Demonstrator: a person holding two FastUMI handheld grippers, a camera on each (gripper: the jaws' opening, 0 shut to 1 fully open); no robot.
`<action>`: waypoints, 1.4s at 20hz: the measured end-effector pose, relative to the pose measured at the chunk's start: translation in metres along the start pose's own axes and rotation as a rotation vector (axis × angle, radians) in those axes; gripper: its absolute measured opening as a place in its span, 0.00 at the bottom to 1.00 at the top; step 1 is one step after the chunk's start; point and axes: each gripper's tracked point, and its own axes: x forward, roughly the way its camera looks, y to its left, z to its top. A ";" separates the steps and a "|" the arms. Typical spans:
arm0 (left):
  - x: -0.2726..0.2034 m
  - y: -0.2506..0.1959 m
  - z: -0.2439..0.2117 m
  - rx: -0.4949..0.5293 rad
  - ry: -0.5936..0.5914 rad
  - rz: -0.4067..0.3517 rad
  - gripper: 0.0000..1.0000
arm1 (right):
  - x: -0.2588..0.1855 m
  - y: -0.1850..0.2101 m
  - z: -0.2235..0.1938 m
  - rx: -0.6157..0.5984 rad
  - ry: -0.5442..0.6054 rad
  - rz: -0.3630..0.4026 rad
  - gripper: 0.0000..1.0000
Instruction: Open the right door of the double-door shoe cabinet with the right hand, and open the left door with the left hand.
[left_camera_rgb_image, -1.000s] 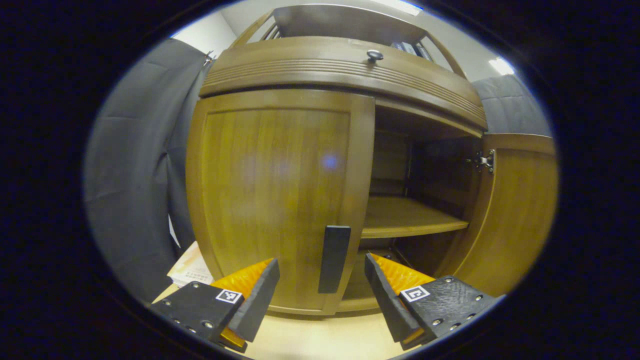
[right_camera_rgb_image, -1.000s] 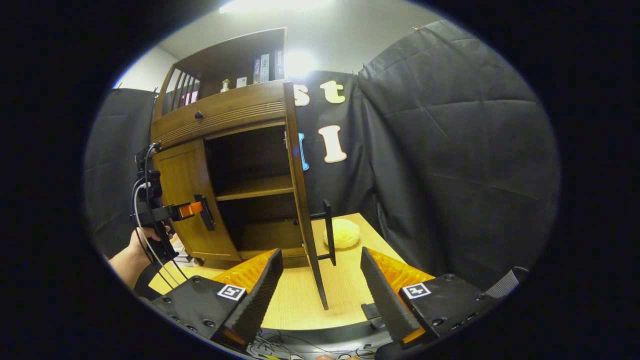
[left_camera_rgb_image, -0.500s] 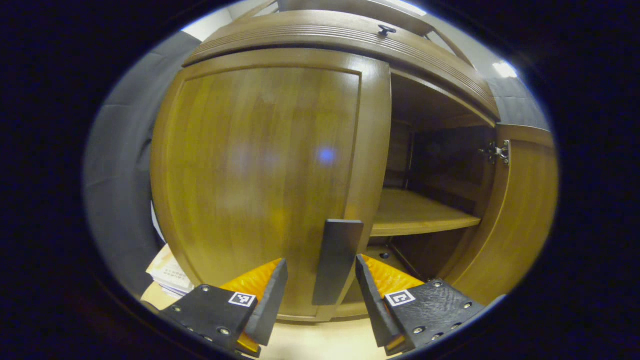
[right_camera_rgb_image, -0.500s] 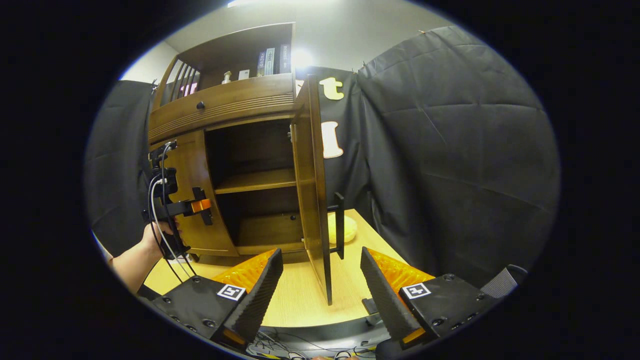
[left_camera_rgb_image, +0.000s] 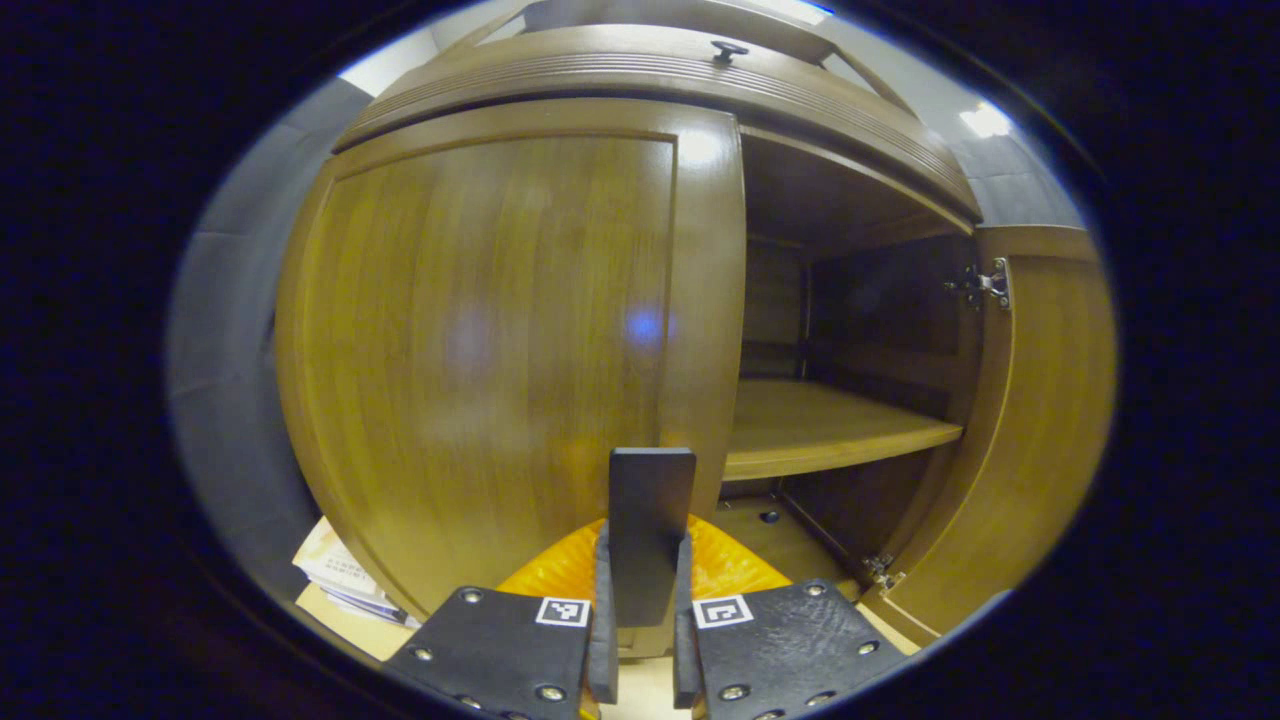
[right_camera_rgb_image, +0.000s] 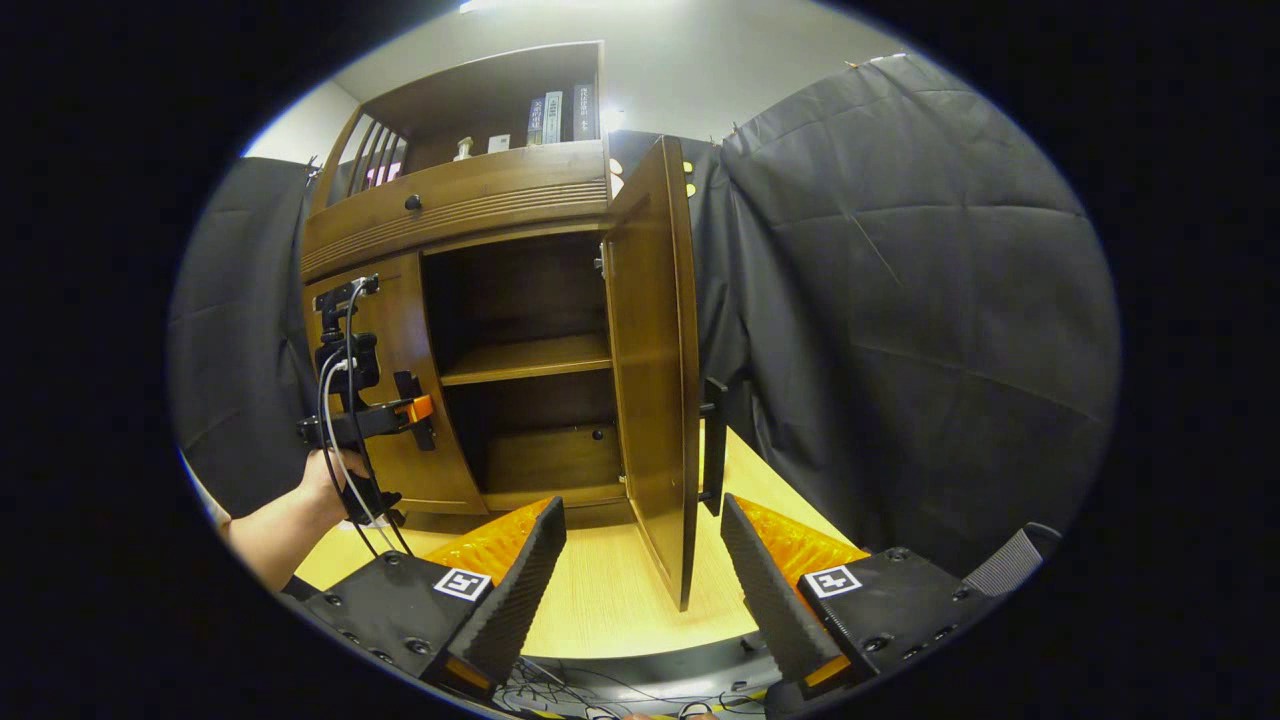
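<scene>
At 6 o'clock in the left gripper view, my left gripper (left_camera_rgb_image: 640, 640) clamps its fingers on the left door handle (left_camera_rgb_image: 648, 530); my right gripper (right_camera_rgb_image: 640, 590) is spread apart, right door (right_camera_rgb_image: 655, 370) open.

light: ceiling lamps overhead, bright | glare: pale sheen and a blue flare spot on the left door (left_camera_rgb_image: 500, 330) in the left gripper view | shadow: cabinet interior (right_camera_rgb_image: 520, 300) dark | focus: left door slightly soft, right gripper view sharp | distortion: strong fisheye bowing, straight edges curve toward the rim
</scene>
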 end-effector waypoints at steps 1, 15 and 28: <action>0.004 0.000 -0.001 0.002 0.001 -0.007 0.14 | 0.001 0.000 0.000 0.000 -0.001 0.000 0.98; -0.007 0.000 0.002 0.000 -0.033 -0.048 0.17 | 0.010 0.008 -0.002 0.040 -0.018 0.015 0.98; -0.023 0.001 0.018 -0.001 -0.122 -0.103 0.17 | 0.018 0.041 -0.006 -0.033 -0.027 0.127 0.98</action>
